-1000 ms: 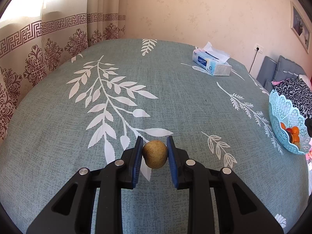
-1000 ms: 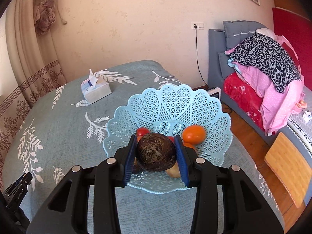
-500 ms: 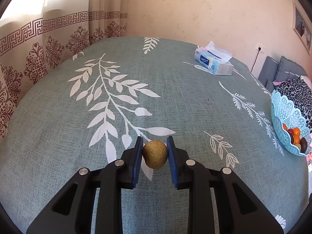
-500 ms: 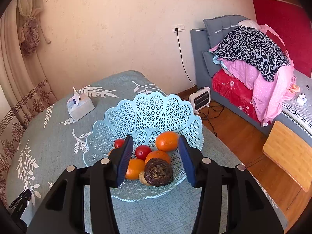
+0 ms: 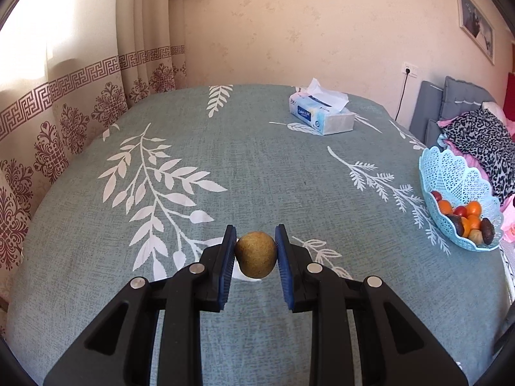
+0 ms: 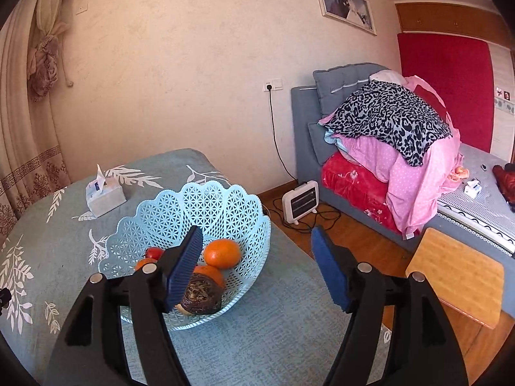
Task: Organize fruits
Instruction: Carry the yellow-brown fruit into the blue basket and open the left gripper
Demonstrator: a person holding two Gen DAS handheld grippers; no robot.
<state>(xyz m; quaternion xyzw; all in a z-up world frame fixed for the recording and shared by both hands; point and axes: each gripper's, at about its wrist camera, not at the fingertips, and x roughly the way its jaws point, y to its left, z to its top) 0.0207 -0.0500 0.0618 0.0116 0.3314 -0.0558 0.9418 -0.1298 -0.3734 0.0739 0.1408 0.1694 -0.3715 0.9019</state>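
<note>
While the brownish fruit (image 5: 255,254) sits pinched between the pads of the left gripper (image 5: 254,257) above the leaf-print cloth (image 5: 257,167), its goal, the blue basket (image 5: 450,173), lies far off to that gripper's right (near the table edge). Beside that basket, the right gripper (image 6: 257,273) hangs wide and empty, much nearer.

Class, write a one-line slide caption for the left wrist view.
Left gripper holds a brownish-green fruit above the leaf-print tablecloth, blue basket at right.
</note>
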